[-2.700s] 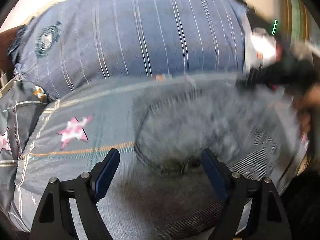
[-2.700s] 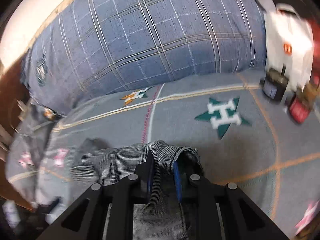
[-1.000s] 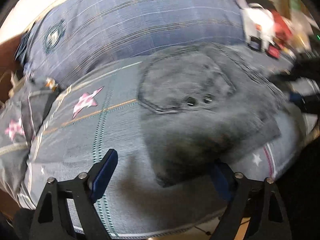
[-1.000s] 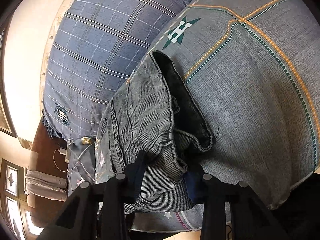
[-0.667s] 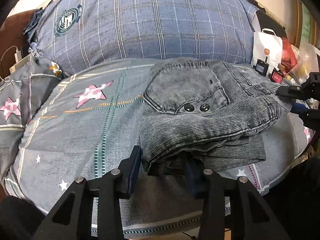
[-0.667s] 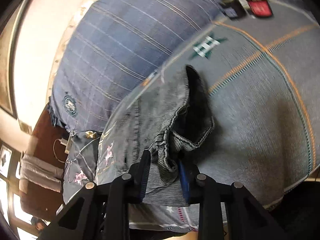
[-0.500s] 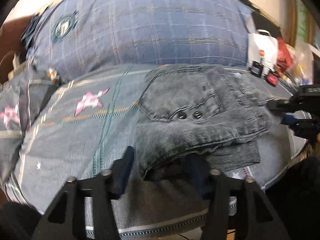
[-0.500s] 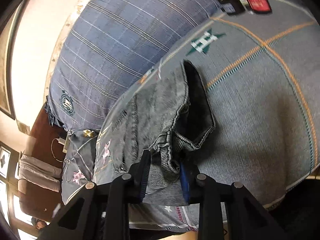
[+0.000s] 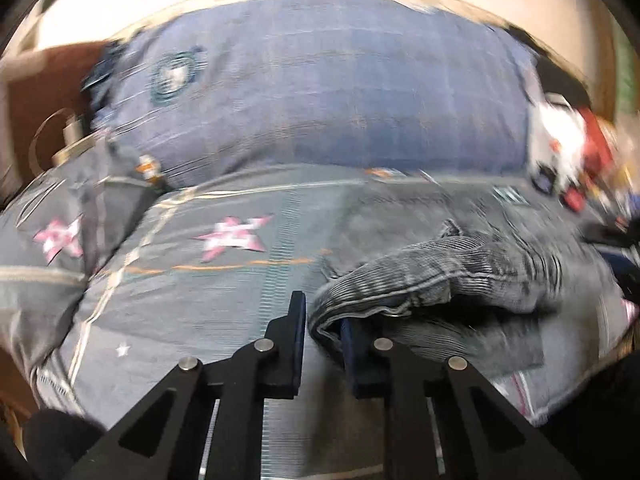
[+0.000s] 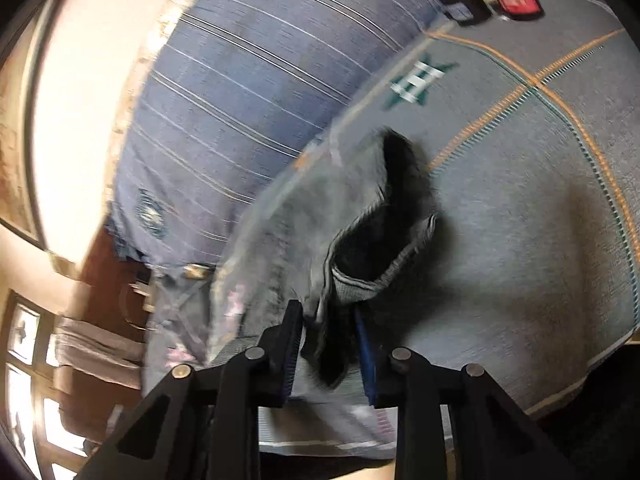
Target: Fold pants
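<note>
The bed (image 9: 248, 280), under a grey cover with stars and orange lines, fills both views, with a big blue plaid pillow (image 9: 340, 92) along its far side. The pants (image 9: 460, 276), grey denim already doubled into a thick bundle, lie on the cover near the bed's front edge. Small clutter (image 9: 568, 152), white and red, sits at the far right corner by the pillow; the blur hides what it is.

The left gripper (image 9: 322, 328) is closing its jaws on the near left corner of the bundle, with a rolled edge of denim between them. The right gripper (image 10: 328, 344) is also closing, pinching a stack of layers at the other end, where a dark opening gapes just beyond the fingers.

The main risk is an uneven grab. Each gripper appears to hold only some of the layers, so a lift would likely let the lower ones sag or slide out, and the fold would open. The left bite looks shallow, on the rolled rim alone; heavy denim could pull free of it. If the two hands rise or travel at different rates, the bundle would twist and land skewed. The bundle also lies close to the front edge, so any dropped layer could slip off the bed.
</note>
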Available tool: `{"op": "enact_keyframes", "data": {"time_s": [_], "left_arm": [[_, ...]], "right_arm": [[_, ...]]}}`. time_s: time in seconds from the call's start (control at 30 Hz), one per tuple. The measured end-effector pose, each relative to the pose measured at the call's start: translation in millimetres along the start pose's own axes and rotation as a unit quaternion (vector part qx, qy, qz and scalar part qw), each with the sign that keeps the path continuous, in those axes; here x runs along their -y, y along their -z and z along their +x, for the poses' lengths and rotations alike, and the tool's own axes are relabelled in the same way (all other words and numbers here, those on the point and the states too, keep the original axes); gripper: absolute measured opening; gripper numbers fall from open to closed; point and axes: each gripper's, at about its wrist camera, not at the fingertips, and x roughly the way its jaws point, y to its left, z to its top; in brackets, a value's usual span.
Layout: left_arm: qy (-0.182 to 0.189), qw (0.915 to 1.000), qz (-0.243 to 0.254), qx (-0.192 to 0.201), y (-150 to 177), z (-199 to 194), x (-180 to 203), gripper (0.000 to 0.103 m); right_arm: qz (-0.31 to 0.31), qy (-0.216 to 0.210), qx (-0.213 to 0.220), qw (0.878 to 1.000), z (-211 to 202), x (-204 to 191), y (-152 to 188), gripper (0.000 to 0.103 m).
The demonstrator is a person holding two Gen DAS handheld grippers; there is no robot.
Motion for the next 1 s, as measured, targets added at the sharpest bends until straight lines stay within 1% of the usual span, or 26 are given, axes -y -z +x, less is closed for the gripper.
{"op": "enact_keyframes", "data": {"time_s": [0.03,0.07,0.1,0.13,0.17,0.2,0.23,0.27,0.3,0.33,0.37,0.43,0.5,0.53,0.57,0.63,0.67,0.73,0.77,0.83,0.9,0.93,0.97,1.0], "left_arm": [[-0.003,0.9999,-0.002,-0.010,1.0,4.2,-4.6,0.017],[0.000,0.9992,0.010,-0.039,6.1,16.3,-6.2,0.017],[0.012,0.9976,0.022,-0.064,11.8,25.4,-5.8,0.017],[0.028,0.9957,0.029,-0.083,18.0,31.6,-3.4,0.018],[0.043,0.9939,0.039,-0.093,24.3,33.2,1.2,0.021],[0.046,0.9936,0.053,-0.089,25.7,30.8,6.1,0.031],[0.040,0.9939,0.065,-0.079,25.0,27.3,10.2,0.032],[0.038,0.9943,0.072,-0.068,24.5,22.8,14.4,0.034],[0.040,0.9947,0.071,-0.063,22.5,20.2,15.6,0.036],[0.039,0.9950,0.068,-0.062,20.5,19.6,15.1,0.039],[0.039,0.9948,0.067,-0.067,19.7,20.5,14.2,0.040],[0.040,0.9948,0.061,-0.071,21.1,20.0,11.1,0.046],[0.037,0.9950,0.062,-0.070,20.5,19.1,7.9,0.050],[0.036,0.9950,0.063,-0.068,21.2,18.4,6.9,0.052],[0.021,0.9955,0.066,-0.065,21.4,17.8,5.6,0.053],[0.025,0.9952,0.068,-0.066,21.1,15.3,2.9,0.055],[0.028,0.9951,0.069,-0.064,20.4,13.3,0.7,0.056],[0.031,0.9955,0.072,-0.053,19.6,1.6,-5.2,0.060],[0.033,0.9958,0.070,-0.049,18.9,-1.8,-8.2,0.061],[0.037,0.9963,0.067,-0.039,17.0,-10.6,-12.1,0.063],[0.041,0.9965,0.068,-0.025,12.4,-18.8,-12.1,0.064],[0.043,0.9966,0.067,-0.018,9.3,-22.6,-11.3,0.064],[0.051,0.9967,0.063,-0.006,3.9,-27.9,-10.4,0.064],[0.058,0.9965,0.060,0.001,-0.3,-30.6,-9.9,0.065]], "right_arm": [[-0.006,-0.006,0.007,1.000,-4.2,-6.0,4.0,0.025],[-0.012,-0.008,0.009,1.000,-5.7,-9.3,9.4,0.025],[-0.014,-0.007,0.006,1.000,-2.5,-8.3,17.4,0.025],[-0.013,0.009,-0.001,1.000,6.8,-2.0,24.1,0.025],[-0.008,0.036,-0.015,0.999,20.3,10.0,29.1,0.025],[0.008,0.057,-0.034,0.998,32.9,24.1,32.2,0.025],[0.032,0.067,-0.054,0.996,43.9,39.7,36.2,0.030],[0.045,0.065,-0.051,0.996,44.9,47.2,39.4,0.041],[0.041,0.067,-0.040,0.996,40.9,46.0,39.9,0.050],[0.025,0.074,-0.030,0.997,34.7,39.0,38.8,0.067],[0.006,0.072,-0.015,0.997,26.8,30.0,36.5,0.071],[-0.023,0.070,0.016,0.997,11.9,13.8,27.9,0.071],[-0.032,0.066,0.029,0.997,6.5,5.6,15.8,0.071],[-0.033,0.070,0.029,0.997,9.3,1.8,5.6,0.071],[-0.039,0.073,0.023,0.996,16.7,-0.2,-4.6,0.071],[-0.059,0.094,0.002,0.994,38.9,-2.7,-23.2,0.071],[-0.060,0.102,-0.033,0.992,58.5,1.3,-33.2,0.061],[-0.049,0.076,-0.065,0.994,74.6,3.4,-43.4,0.018],[-0.074,0.079,-0.064,0.992,72.5,-8.7,-45.6,0.017],[-0.144,0.095,-0.043,0.984,61.2,-40.8,-50.4,0.015],[-0.182,0.106,-0.016,0.977,48.4,-66.1,-65.0,0.014],[-0.213,0.136,0.001,0.968,46.7,-79.0,-77.4,0.014],[-0.234,0.158,-0.005,0.959,52.7,-83.7,-85.8,0.014],[-0.243,0.177,-0.020,0.954,63.0,-82.2,-93.5,0.015]]}}
